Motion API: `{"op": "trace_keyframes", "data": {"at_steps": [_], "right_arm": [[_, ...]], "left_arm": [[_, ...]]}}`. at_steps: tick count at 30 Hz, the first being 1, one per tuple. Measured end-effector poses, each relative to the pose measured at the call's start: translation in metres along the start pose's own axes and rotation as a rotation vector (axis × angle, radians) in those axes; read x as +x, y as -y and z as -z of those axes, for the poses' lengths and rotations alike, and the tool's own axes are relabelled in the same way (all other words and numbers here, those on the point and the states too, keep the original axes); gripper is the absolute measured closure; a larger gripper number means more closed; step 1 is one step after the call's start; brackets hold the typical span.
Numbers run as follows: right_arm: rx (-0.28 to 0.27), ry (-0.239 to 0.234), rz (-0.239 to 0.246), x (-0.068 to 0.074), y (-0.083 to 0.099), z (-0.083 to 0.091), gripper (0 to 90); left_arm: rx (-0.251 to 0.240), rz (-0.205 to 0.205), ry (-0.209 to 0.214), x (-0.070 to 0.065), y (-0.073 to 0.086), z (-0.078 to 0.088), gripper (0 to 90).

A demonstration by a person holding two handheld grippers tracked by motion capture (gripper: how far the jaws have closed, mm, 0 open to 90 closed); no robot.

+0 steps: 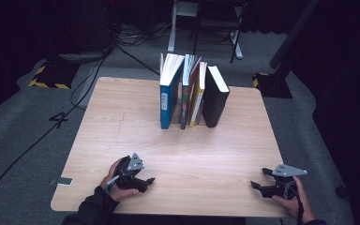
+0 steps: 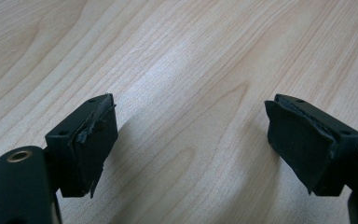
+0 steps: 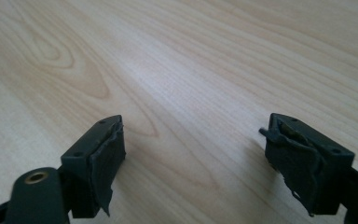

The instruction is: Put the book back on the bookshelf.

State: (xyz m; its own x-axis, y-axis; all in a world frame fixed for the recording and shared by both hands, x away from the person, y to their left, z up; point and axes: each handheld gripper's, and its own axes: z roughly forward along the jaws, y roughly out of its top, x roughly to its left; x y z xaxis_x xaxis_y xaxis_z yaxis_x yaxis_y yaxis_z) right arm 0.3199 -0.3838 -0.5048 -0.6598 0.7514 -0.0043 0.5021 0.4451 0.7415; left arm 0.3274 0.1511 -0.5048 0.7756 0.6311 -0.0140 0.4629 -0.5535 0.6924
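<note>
One camera hangs high at the person's side, looking forward and down over the wooden table (image 1: 178,154); two ride close above that same tabletop.

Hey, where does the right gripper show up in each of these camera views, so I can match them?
High view: the right gripper sits at the lower right, near the table's front edge, held by a hand, jaws open and empty.
Right gripper view: its own two black jaws rise from the bottom, spread apart.
Left gripper view: that gripper's own jaws over bare wood.
Shared landmark: the light wood-grain table.
</note>
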Motion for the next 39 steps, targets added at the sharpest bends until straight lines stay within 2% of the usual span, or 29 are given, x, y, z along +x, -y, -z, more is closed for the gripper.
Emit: {"op": "trace_keyframes", "data": {"at_steps": [14, 21, 39], "right_arm": [[-0.001, 0.003, -0.001, 0.0002, -0.0004, -0.0009, 19.2], [-0.001, 0.013, -0.013, 0.0002, -0.0003, -0.0008, 19.2], [-0.001, 0.029, -0.024, -0.0003, -0.0009, -0.0015, 19.0]], "left_arm": [[-0.001, 0.01, -0.012, -0.0011, 0.0023, 0.0021, 16.8], [0.001, 0.0, 0.003, 0.0007, 0.0, -0.0003, 15.8], [0.002, -0.002, 0.01, 0.002, -0.0018, -0.0018, 15.5]]}}
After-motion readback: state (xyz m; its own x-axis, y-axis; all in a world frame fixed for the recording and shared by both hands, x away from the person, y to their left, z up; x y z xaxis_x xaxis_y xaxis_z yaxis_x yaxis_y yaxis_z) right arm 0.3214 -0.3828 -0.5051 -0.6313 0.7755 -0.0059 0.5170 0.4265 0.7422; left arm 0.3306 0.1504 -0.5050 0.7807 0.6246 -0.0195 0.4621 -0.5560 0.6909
